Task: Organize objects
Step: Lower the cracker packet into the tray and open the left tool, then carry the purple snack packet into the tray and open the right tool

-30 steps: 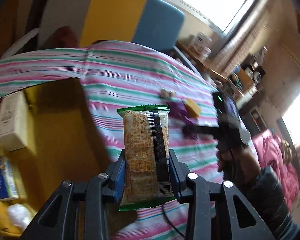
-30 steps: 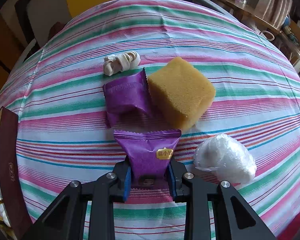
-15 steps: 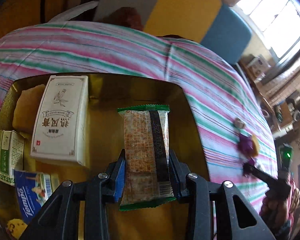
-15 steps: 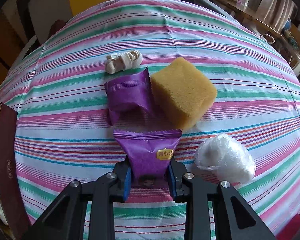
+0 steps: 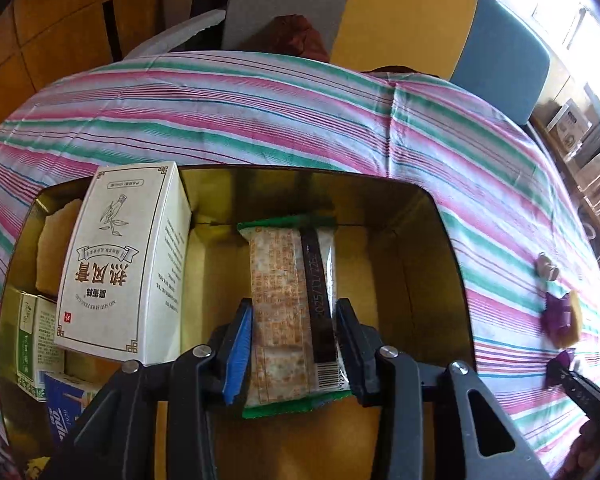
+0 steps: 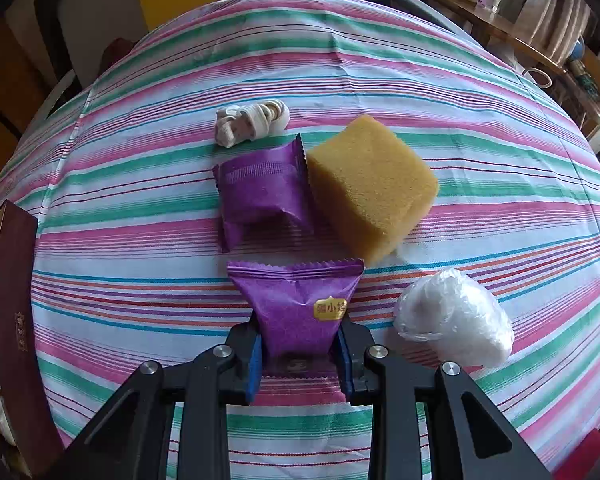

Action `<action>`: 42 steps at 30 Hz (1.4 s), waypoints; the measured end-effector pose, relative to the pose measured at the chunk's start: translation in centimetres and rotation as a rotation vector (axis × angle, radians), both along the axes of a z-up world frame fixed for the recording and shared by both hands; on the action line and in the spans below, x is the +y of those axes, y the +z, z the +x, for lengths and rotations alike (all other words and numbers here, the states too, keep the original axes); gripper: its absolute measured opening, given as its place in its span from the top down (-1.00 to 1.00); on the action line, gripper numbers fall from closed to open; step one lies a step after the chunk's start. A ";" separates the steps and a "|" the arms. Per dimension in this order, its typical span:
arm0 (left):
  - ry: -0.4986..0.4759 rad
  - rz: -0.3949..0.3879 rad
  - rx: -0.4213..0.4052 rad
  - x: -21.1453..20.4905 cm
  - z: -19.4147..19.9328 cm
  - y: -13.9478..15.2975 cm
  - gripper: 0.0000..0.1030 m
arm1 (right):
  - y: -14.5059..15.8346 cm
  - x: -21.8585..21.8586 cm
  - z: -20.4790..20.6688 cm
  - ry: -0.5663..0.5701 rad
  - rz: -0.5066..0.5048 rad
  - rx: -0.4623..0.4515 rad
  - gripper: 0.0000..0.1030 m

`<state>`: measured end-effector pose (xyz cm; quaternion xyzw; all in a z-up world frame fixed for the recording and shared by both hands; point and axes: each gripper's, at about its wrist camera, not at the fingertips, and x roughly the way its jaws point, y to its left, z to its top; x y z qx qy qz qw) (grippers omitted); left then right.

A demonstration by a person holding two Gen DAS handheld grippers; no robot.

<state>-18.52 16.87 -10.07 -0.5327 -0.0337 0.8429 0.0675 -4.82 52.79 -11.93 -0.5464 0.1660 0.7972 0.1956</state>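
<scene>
— What is the left gripper (image 5: 294, 350) doing?
— It points down into a gold-lined box (image 5: 428, 216) on the striped tablecloth (image 5: 300, 112). Its jaws have just been opening; the green-edged cracker packet (image 5: 292, 300) lies between them, and whether the pads are clear of it I cannot tell. A white carton (image 5: 120, 260) stands just beside it in the box.
— And the right gripper (image 6: 300, 360)?
— Pinched on a purple snack packet (image 6: 300, 308) over the cloth. Beyond lie another purple packet (image 6: 264, 192), touching a yellow sponge (image 6: 372, 188), and a white band bundle (image 6: 252, 122); a white plastic-wrapped lump (image 6: 456, 320) is near its right finger
</scene>
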 end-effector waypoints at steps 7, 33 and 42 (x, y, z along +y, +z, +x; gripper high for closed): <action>-0.024 0.009 0.021 -0.5 0.2 0.5 0.17 | -0.1 0.2 -0.3 0.002 0.002 -0.001 0.42; -0.225 -0.043 0.324 -5.4 13.7 7.0 0.15 | 0.4 -2.7 0.9 0.071 0.134 0.001 0.42; -0.208 -0.022 0.319 -7.0 14.8 7.1 0.15 | 0.3 -2.8 0.6 0.082 0.161 0.003 0.42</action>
